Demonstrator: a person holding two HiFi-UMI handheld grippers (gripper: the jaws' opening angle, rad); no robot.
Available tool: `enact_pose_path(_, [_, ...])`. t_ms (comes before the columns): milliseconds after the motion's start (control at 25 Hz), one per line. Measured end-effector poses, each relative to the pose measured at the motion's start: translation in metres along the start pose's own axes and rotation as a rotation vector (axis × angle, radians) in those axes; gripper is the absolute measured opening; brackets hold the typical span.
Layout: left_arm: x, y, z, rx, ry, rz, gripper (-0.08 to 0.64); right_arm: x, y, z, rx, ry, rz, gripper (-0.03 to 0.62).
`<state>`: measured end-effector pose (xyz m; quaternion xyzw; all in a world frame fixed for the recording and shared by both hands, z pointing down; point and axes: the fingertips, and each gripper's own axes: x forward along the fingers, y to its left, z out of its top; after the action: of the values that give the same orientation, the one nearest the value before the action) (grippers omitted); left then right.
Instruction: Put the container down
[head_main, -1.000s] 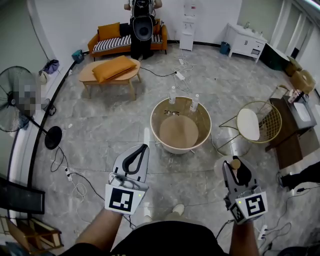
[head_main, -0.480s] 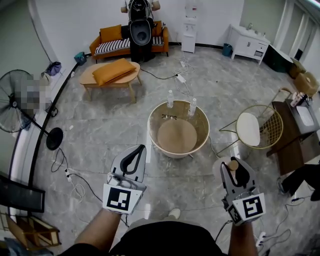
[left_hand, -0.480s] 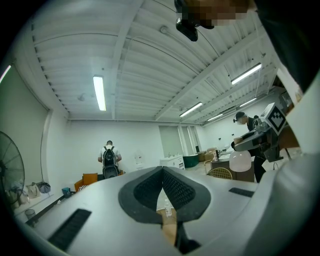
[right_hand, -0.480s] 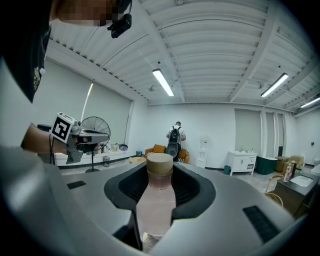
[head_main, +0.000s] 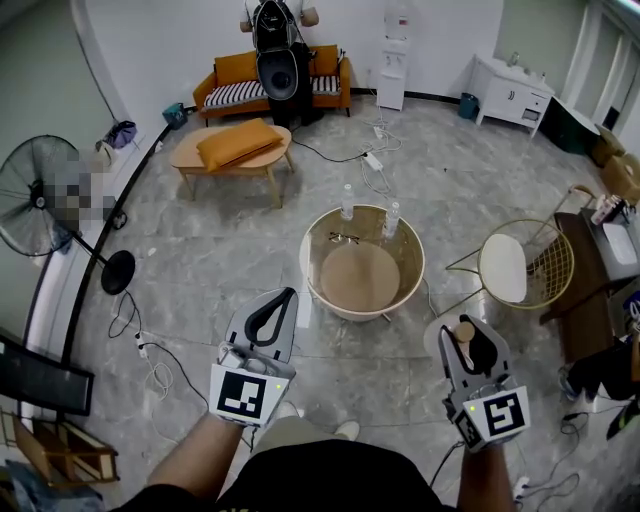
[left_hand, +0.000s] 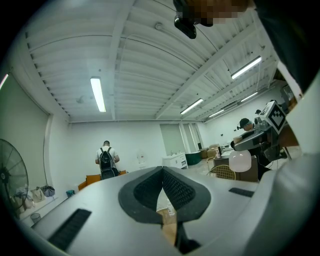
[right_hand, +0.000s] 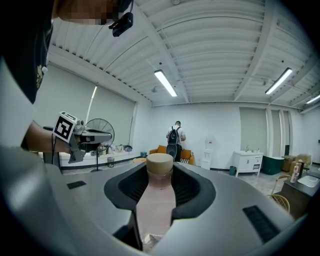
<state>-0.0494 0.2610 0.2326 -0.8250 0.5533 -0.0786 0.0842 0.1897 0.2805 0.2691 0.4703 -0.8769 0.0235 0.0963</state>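
Right tongs (right_hand: 160, 174) clamp the container (right_hand: 156, 210); left tongs (left_hand: 162, 175) closed, empty.

No legible words or numbers — just square markers (head_main: 241, 396) on left hand-held gripper (head_main: 287, 297) and right hand-held gripper (head_main: 468, 335)

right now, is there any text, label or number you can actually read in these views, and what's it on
No words or numbers can be read in any view.
left marker cube: a black-and-white square pattern, no letters.
right marker cube: the same, pattern only.
bottle in the right gripper jaws: no label showing.
water bottles on the round table: labels too small to read.
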Motion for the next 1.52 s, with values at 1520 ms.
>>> enact_pose_path(1520, [0.073, 0.086, -0.039, -0.024, 0.046, -0.099, 0.015, 0.111, 0.009, 0.01, 0.046, 0.015, -0.059, 0.15])
